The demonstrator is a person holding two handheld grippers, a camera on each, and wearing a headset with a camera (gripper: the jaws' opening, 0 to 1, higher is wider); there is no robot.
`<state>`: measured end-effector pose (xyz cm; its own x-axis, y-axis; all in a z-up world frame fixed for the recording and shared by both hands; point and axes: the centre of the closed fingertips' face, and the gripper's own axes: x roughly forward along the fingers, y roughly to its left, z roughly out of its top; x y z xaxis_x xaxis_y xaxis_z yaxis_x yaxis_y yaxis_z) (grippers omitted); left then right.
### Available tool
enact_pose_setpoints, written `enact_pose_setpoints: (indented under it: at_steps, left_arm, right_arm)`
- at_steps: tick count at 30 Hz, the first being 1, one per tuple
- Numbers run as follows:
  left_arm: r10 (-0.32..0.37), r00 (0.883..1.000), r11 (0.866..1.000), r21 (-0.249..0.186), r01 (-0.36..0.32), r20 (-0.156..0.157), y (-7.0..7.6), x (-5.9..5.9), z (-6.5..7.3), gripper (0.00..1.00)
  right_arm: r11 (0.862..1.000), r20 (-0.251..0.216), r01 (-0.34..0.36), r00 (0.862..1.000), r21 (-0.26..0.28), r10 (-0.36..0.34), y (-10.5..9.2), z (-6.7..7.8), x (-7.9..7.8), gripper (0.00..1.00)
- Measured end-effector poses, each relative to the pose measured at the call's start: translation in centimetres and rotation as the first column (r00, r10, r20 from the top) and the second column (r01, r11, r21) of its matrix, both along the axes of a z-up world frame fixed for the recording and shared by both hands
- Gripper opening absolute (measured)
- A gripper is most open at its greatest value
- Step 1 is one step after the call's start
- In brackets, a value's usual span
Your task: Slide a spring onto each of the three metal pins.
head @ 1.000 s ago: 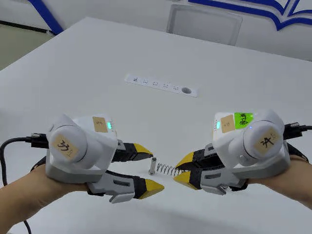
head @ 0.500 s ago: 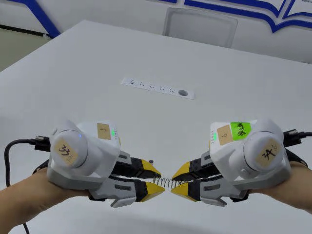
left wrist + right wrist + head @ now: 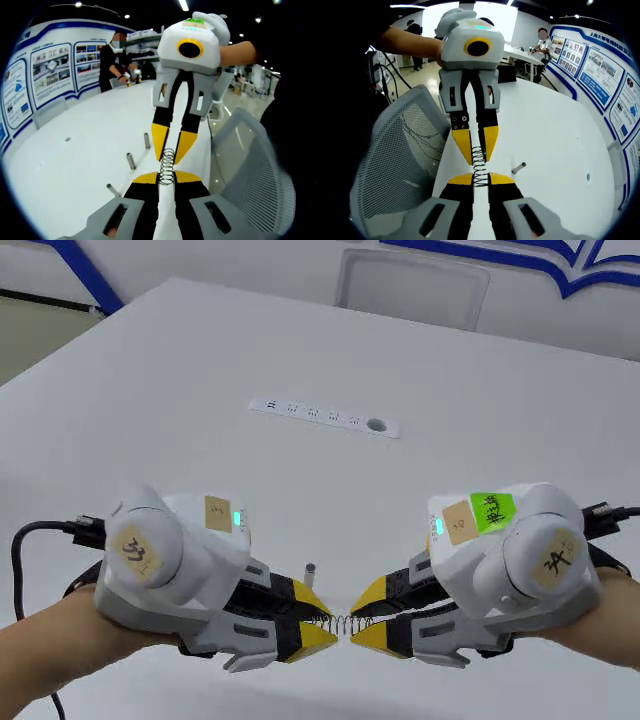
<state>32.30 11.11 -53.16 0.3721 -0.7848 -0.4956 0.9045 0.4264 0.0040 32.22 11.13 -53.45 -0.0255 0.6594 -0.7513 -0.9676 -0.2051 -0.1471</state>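
Over white tabletop (image 3: 300, 370)
Clamped left gripper (image 3: 318, 626) onto thin coiled metal spring (image 3: 340, 623) pinched in right gripper (image 3: 358, 626); threading pending.

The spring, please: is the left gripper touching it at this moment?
Touching. The left gripper view shows the near end of the spring pinched between the closed yellow tips of the left gripper; the far end sits in the right gripper.

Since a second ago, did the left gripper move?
Yes. The left gripper came toward the person, away from the pin, and shut on the spring.
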Motion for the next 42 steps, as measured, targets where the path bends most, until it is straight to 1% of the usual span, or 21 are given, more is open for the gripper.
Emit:
enact_pose_setpoints:
  at_steps: [1,4,6,9,12,15,17,19,20,22,23,25,28,31,37,42]
  left_arm:
    - [-0.002,1.000,1.000,0.005,0.002,0.010,0.0,0.1,0.1,0.10]
    - [-0.007,1.000,1.000,0.003,0.007,0.008,0.2,0.2,0.3,0.09]
    - [-0.011,1.000,1.000,-0.002,0.011,0.010,0.2,0.3,0.5,0.09]
    - [-0.019,1.000,1.000,-0.014,0.019,0.010,0.1,0.2,0.8,0.09]
    - [-0.025,1.000,1.000,-0.014,0.025,0.012,0.1,0.2,0.9,0.09]
    - [-0.029,1.000,0.999,-0.017,0.029,0.010,0.2,0.2,1.0,0.09]
    - [-0.036,0.999,0.999,-0.018,0.036,0.009,0.2,0.1,1.0,0.09]
    - [-0.038,0.999,0.999,-0.018,0.038,0.012,0.2,0.1,1.0,0.09]
    - [-0.038,0.999,0.999,-0.015,0.039,0.012,0.2,0.0,1.0,0.09]
    - [-0.037,0.999,0.999,-0.018,0.038,0.009,0.2,0.0,1.0,0.09]
    - [-0.037,0.999,0.999,-0.016,0.037,0.009,0.2,0.0,1.0,0.09]
    - [-0.041,0.999,0.999,-0.003,0.041,0.010,0.3,-0.1,0.8,0.09]
    - [-0.040,0.999,0.999,0.000,0.040,0.009,0.4,-0.1,0.7,0.09]
    - [-0.035,0.999,0.999,-0.002,0.035,0.009,0.4,0.0,0.7,0.09]
    - [-0.035,0.999,0.999,0.003,0.035,0.013,0.4,0.0,0.6,0.10]
    - [-0.017,1.000,1.000,-0.019,0.017,0.009,0.6,0.1,0.8,0.10]
  right_arm:
    - [1.000,0.008,-0.002,1.000,0.003,0.002,0.0,0.0,0.1,0.11]
    - [1.000,0.025,-0.002,1.000,0.012,0.002,0.1,0.2,0.2,0.12]
    - [1.000,0.021,0.005,1.000,0.022,-0.006,0.1,0.4,0.3,0.12]
    - [0.999,-0.007,0.030,1.000,0.036,-0.030,0.0,0.5,0.7,0.15]
    - [0.999,-0.031,0.035,0.999,0.040,-0.034,-0.1,0.2,0.8,0.14]
    - [0.998,-0.053,0.028,0.998,0.054,-0.025,0.0,0.2,0.5,0.13]
    - [0.999,-0.063,0.027,0.998,0.044,-0.024,-0.1,0.0,0.5,0.12]
    - [0.998,-0.078,0.029,0.997,0.049,-0.025,-0.2,-0.1,0.5,0.12]
    - [0.998,-0.085,0.036,0.996,0.061,-0.031,-0.1,0.1,0.6,0.12]
    - [0.998,-0.089,0.024,0.996,0.066,-0.018,-0.1,0.2,0.5,0.12]
    - [0.997,-0.103,0.029,0.994,0.070,-0.022,-0.1,0.3,0.4,0.12]
    - [0.996,-0.126,0.035,0.992,0.086,-0.024,0.1,0.6,0.3,0.11]
    - [0.993,-0.151,0.037,0.988,0.113,-0.019,0.2,1.3,0.1,0.11]
    - [0.987,-0.179,0.040,0.984,0.158,-0.011,0.7,2.4,-0.2,0.11]
    - [0.978,-0.195,0.037,0.981,0.205,0.003,1.7,3.6,-0.6,0.11]
    - [0.972,-0.193,0.036,0.981,0.232,0.010,2.5,4.4,-0.7,0.11]
